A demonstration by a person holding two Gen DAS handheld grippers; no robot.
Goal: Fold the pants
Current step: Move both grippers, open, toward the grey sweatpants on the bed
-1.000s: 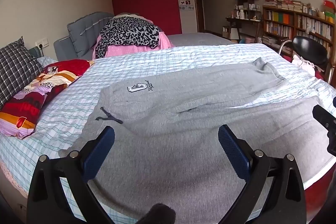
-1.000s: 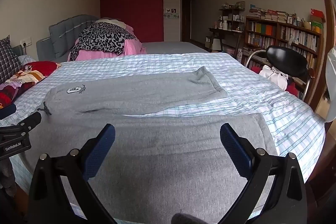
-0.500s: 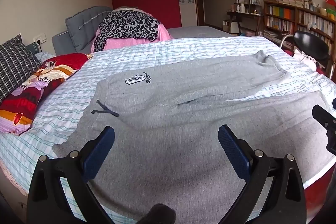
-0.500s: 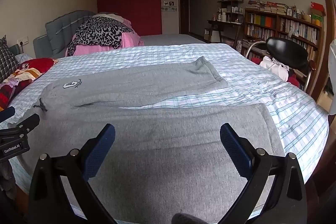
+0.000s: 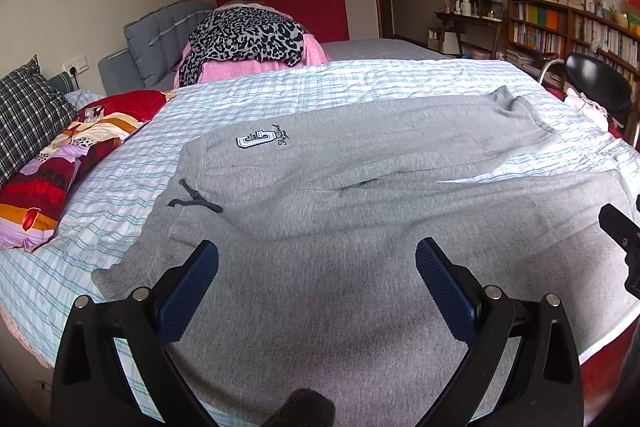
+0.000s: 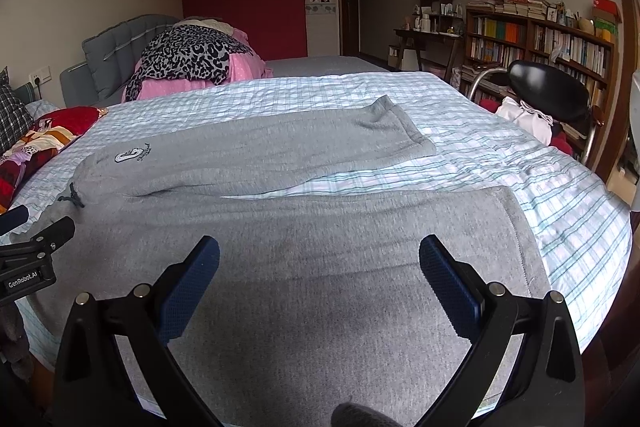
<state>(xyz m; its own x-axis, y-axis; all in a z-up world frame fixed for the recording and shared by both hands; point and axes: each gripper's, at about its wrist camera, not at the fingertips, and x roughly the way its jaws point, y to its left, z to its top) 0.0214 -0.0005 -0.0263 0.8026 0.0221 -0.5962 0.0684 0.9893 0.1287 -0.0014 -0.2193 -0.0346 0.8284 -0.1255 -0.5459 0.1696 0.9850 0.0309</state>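
pants (image 5: 360,211) lay flat and unfolded on the bed (image 5: 280,95); left gripper (image 5: 317,269) and right gripper (image 6: 319,267) hovered wide apart, empty. pinching one layer only could bunch the fold.

Left gripper (image 5: 317,269) wide apart, empty; right gripper (image 6: 319,267) likewise.

The gray pants (image 6: 280,227) lay flat on the bed (image 6: 520,155). The right gripper (image 6: 319,267) hung wide apart above the pants.
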